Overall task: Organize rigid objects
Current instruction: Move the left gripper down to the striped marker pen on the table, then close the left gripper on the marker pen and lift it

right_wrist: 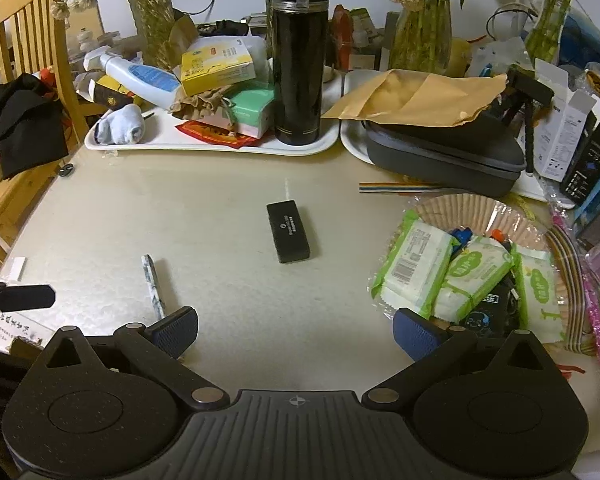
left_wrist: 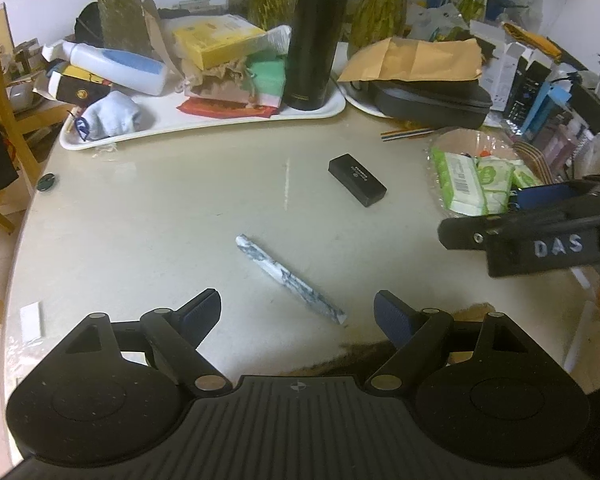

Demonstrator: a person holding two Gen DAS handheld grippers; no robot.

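A marbled white-and-grey pen (left_wrist: pixel 290 278) lies slantwise on the beige table, just ahead of my open left gripper (left_wrist: pixel 298 318). It also shows in the right wrist view (right_wrist: pixel 154 286), beside the left finger. A small black box (left_wrist: pixel 357 179) lies flat further back, in the middle of the table (right_wrist: pixel 288 231). My right gripper (right_wrist: pixel 296 334) is open and empty above bare table. Its body shows at the right of the left wrist view (left_wrist: pixel 540 236). A tall black flask (right_wrist: pixel 299 56) stands on a white tray (right_wrist: pixel 204 142).
The white tray (left_wrist: pixel 196 118) at the back carries a lotion bottle, boxes and a sock. A grey zip case (right_wrist: pixel 444 148) under brown paper sits back right. A paper basket with tissue packs (right_wrist: pixel 452 272) is right. A wooden chair (right_wrist: pixel 24 40) stands left.
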